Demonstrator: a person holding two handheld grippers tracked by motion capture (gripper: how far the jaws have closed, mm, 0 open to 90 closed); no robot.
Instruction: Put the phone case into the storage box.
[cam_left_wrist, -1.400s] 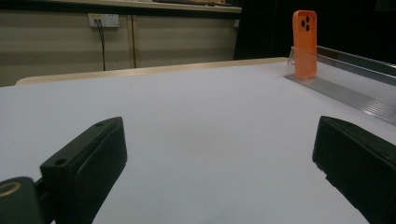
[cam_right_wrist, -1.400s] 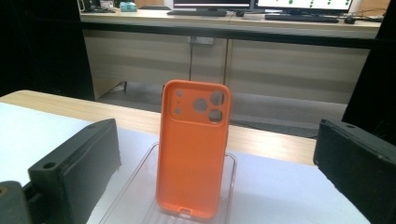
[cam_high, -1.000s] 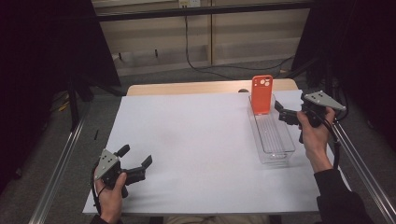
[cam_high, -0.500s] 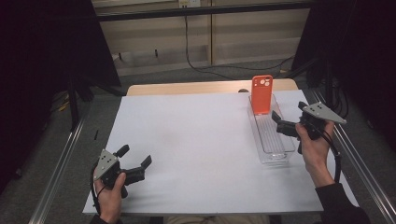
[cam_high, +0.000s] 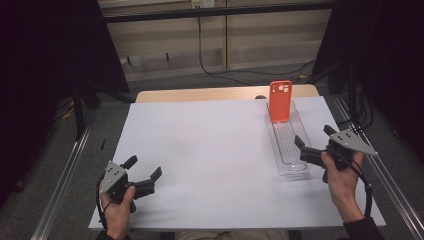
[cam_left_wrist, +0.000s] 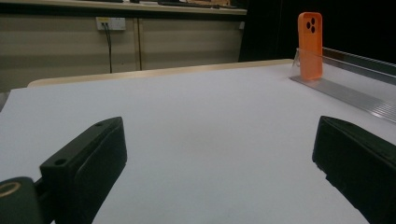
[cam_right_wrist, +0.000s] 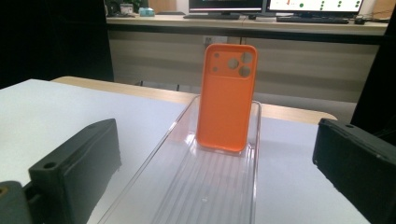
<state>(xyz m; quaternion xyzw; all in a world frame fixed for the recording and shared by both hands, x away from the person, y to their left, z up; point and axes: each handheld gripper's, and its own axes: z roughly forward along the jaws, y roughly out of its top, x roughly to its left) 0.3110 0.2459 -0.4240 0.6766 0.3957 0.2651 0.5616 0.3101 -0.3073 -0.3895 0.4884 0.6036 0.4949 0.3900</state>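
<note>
At the far end of a clear plastic tray (cam_high: 292, 160), an orange phone case (cam_high: 280, 101) stands upright. The right gripper (cam_high: 314, 142), jaws wide apart and empty, hovers at the tray's near end. The left gripper (cam_high: 145, 172), likewise open and empty, sits over the white sheet (cam_high: 210, 150).

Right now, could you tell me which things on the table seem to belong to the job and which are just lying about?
Probably part of the job, judging by the right gripper's aim:
- orange phone case, upright at the tray's far end
- clear tray
- right gripper, open

Just there:
- left gripper, open over bare white table
- wall socket and cables behind
</note>
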